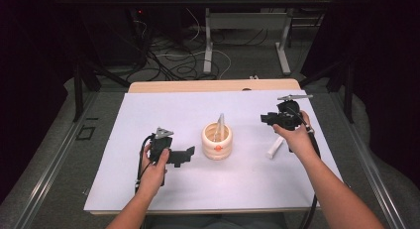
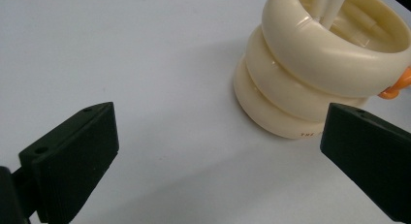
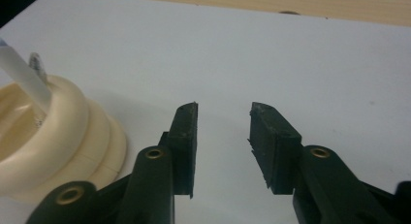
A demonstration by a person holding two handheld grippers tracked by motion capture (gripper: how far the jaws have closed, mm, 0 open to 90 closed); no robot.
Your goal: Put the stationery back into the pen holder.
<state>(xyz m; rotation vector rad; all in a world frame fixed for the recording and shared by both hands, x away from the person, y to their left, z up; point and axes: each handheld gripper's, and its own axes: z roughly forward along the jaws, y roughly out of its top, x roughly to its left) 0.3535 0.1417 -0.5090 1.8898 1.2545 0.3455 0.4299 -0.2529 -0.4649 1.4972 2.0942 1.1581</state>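
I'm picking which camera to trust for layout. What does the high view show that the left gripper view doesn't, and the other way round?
High view alone: both hands, the right hand-held gripper raised over the table, the white tube lying beside the right hand, the bare wooden table edge and cables on the floor.

Left gripper view alone: the left hand-held gripper from behind, jaws wide apart and empty, small printed lettering at the holder's base, and an orange bit at its side.

Both: the cream ribbed holder with white sticks standing in it, on the white sheet.
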